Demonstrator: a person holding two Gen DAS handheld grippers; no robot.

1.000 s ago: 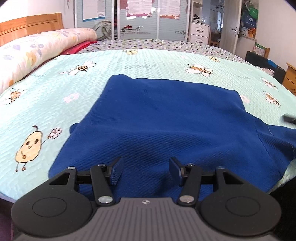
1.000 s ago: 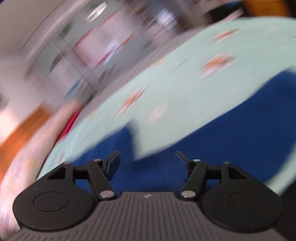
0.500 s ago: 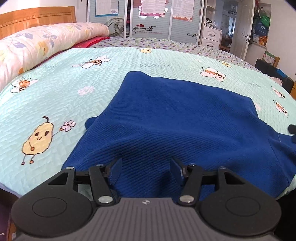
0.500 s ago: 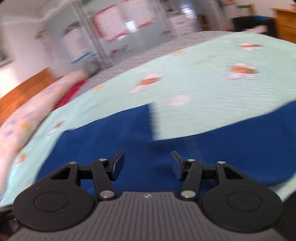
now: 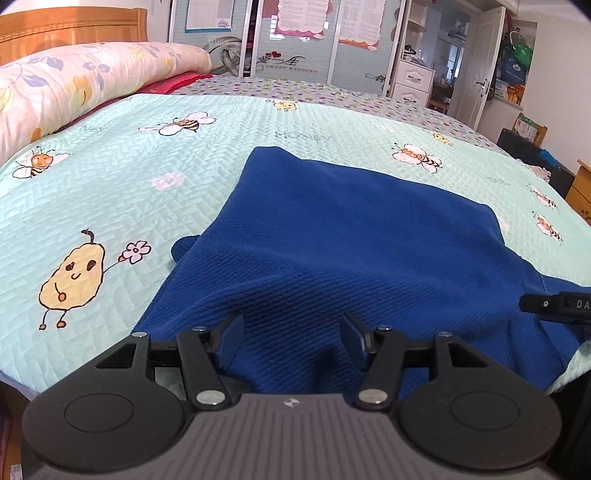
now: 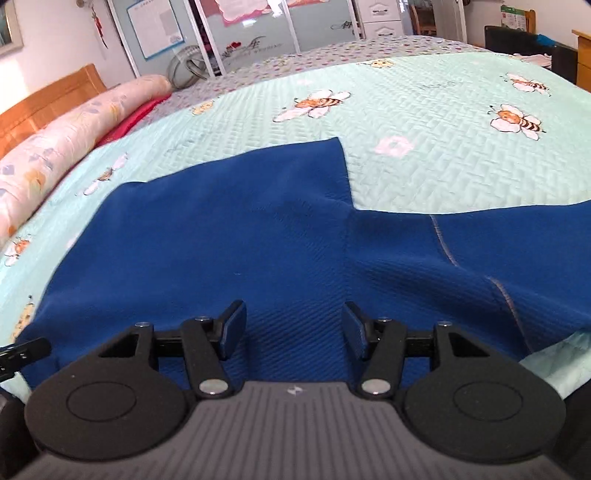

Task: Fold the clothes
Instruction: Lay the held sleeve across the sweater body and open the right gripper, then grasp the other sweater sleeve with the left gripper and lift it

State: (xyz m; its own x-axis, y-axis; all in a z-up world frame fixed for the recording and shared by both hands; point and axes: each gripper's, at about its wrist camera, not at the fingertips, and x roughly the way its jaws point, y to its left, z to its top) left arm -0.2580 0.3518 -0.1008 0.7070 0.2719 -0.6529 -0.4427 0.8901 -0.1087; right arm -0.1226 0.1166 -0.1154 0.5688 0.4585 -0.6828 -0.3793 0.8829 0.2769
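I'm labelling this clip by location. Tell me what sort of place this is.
A bedroom in a home, almost certainly. A bed with a wooden headboard carries a bee-print quilt and a rolled floral duvet; wardrobe sliding doors stand behind. A blue garment lies spread on the quilt.

Bedspread around the garment lies bare; rolled quilt blocks left edge.

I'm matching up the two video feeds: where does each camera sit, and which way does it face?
Left wrist: on the left gripper, low at the near bed edge, facing across the blue garment toward the wardrobe; its own open fingers show.
Right wrist: on the right gripper, facing the garment's sleeve; open fingers show.
Shared: garment, bee bedspread, headboard; each glimpses the other gripper.
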